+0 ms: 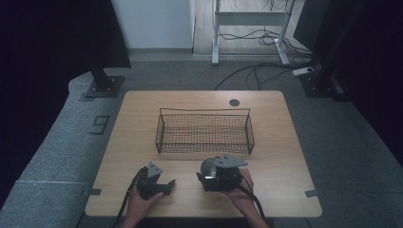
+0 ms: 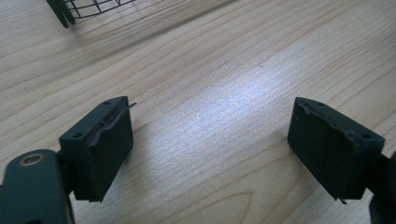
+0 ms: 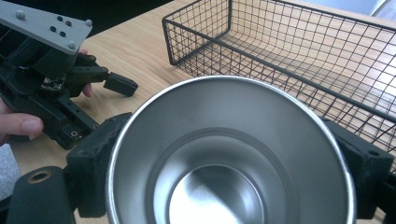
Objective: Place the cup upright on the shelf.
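A black wire-mesh basket [image 1: 204, 130] sits on the light wooden table [image 1: 142, 118], midway between its left and right edges and nearer the far edge than the near one. Before it, close to the near edge, the right gripper [image 1: 209, 178] holds a round stainless-steel cup [image 3: 229, 154] between its jaws, just short of the basket's near wall. The left gripper [image 1: 164, 186] lies to its left, toward the near left corner, with bare tabletop between its jaws.
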